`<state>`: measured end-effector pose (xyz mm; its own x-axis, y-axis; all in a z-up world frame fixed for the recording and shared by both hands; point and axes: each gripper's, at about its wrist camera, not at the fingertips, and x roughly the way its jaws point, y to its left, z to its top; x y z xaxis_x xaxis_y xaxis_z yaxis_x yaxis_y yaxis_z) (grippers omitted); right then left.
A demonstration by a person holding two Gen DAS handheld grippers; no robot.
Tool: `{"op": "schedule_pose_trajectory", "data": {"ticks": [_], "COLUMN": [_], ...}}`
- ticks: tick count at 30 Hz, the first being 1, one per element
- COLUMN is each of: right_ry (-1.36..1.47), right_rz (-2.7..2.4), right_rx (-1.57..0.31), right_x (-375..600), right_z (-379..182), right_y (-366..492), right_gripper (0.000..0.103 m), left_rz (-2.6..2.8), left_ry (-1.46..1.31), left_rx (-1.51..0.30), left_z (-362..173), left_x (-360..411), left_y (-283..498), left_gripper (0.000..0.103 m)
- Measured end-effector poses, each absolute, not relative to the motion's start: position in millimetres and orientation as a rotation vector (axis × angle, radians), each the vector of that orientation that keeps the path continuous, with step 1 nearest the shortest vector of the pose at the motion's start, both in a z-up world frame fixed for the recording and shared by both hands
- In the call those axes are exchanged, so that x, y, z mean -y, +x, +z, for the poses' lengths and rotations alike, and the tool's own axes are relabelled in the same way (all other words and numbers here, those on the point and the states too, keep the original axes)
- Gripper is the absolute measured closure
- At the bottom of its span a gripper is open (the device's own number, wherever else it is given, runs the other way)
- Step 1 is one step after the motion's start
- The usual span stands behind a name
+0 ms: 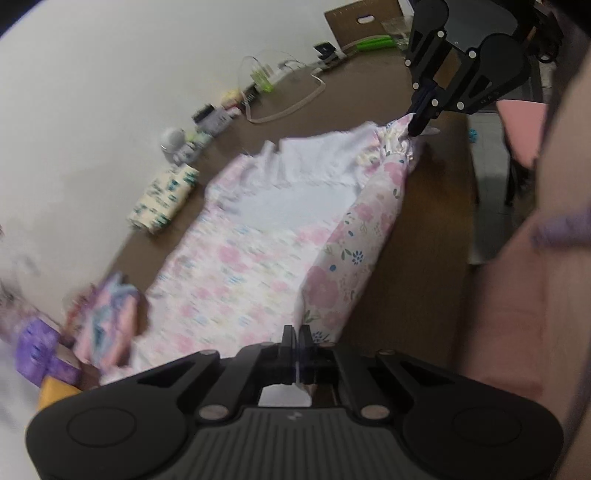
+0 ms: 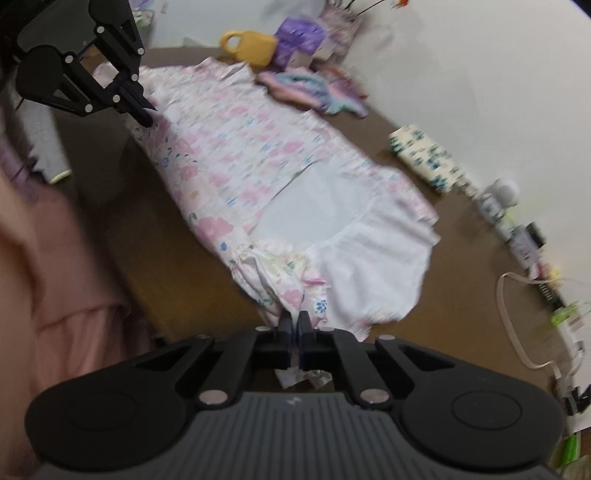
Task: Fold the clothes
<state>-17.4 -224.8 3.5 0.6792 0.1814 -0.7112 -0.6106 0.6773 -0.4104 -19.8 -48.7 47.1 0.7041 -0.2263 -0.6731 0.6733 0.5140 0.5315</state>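
This looks like a lived-in room at home. A brown table (image 2: pixel 461 306) stands against a plain white wall (image 1: pixel 110 92). Ahead of the left claw, along that wall, sit a floral tissue pack (image 1: pixel 164 199), small bottles (image 1: pixel 177 142) and a cardboard sheet (image 1: pixel 365 20). Beyond the right claw sits 1 yellow mug (image 2: pixel 251 46).

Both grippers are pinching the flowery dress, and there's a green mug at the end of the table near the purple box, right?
Nearly. The mug is yellow, not green; the right wrist view shows it beside the purple box. The rest holds: the left gripper and the right gripper are each shut on an edge of the flowery dress.
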Motion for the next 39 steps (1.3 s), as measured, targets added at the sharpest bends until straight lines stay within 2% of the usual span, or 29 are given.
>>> {"op": "schedule_pose_trajectory", "data": {"ticks": [7, 14, 25, 33, 34, 36, 38, 39], "right_ry": [-0.762, -0.754, -0.689, -0.663, -0.656, -0.616, -0.536, -0.492], "right_rz": [0.424, 0.453, 0.488, 0.487, 0.484, 0.477, 0.458, 0.449], "right_rx": [-0.624, -0.711, -0.776, -0.792, -0.794, -0.798, -0.792, -0.786], "right_x": [217, 214, 217, 218, 219, 223, 236, 243], "right_z": [22, 5, -17, -23, -24, -22, -12, -5], "right_y": [37, 103, 132, 137, 138, 141, 143, 145], "right_gripper": [0.101, 0.101, 0.1, 0.098, 0.097, 0.086, 0.05, 0.046], "left_rz": [-0.52, -0.52, -0.564, -0.546, -0.539, -0.525, -0.51, -0.497], "left_ry": [0.893, 0.797, 0.748, 0.715, 0.699, 0.667, 0.636, 0.602], "left_rx": [-0.569, -0.665, -0.734, -0.743, -0.741, -0.737, -0.732, -0.728], "left_z": [52, 34, 15, 15, 18, 24, 30, 38], "left_x": [55, 47, 44, 39, 37, 32, 26, 20], "left_y": [43, 94, 114, 120, 120, 121, 123, 123], "left_gripper": [0.103, 0.102, 0.101, 0.094, 0.092, 0.06, 0.051, 0.049]}}
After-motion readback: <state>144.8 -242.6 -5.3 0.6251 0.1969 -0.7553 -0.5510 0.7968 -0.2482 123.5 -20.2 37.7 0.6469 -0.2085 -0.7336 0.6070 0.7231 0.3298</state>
